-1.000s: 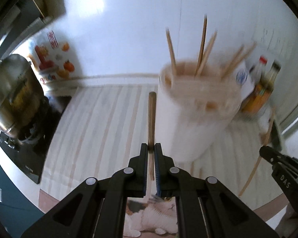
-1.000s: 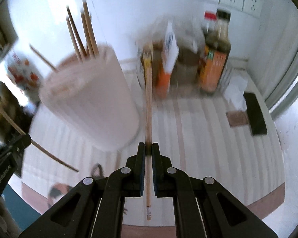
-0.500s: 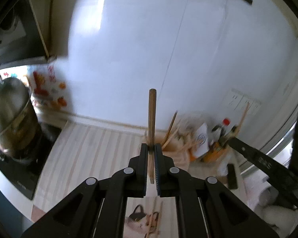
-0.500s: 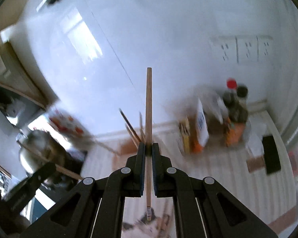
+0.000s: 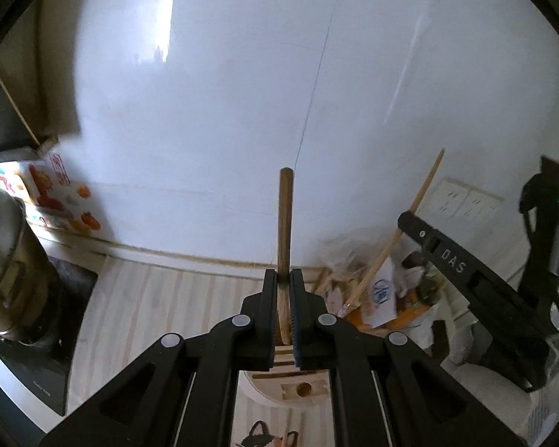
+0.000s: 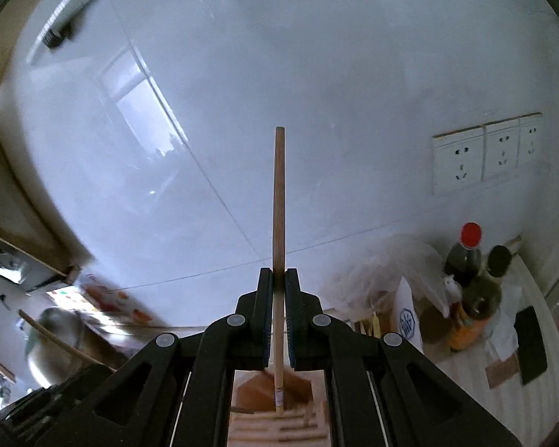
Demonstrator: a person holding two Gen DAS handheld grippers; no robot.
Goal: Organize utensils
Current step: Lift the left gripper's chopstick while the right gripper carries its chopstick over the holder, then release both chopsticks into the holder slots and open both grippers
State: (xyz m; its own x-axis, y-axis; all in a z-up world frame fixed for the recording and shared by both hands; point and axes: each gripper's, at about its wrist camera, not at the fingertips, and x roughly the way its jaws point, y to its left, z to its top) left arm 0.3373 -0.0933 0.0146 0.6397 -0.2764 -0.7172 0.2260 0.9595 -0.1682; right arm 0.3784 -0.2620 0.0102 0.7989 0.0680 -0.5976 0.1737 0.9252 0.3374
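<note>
Chopsticks, one clamped between each gripper's fingers: left gripper (image 5: 284, 290) on a dark chopstick (image 5: 285, 223), right gripper (image 6: 278, 290) on a paler chopstick (image 6: 279, 205). Holder (image 5: 298, 387) sits just below. Either stick could pivot, missing a slot.

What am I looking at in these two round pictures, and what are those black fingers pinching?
No robot here: a person carries a two-finger gripper in each hand, with a fisheye camera on each looking along its fingers. The left camera shows the left gripper shut on a dark wooden stick; the right gripper appears at its right edge. The right camera shows the right gripper shut on a thin, pale chopstick. Both sticks point toward the white wall. Below them sits a wooden-topped utensil holder on the striped counter. Nearby are sauce bottles, a metal pot and wall sockets.
</note>
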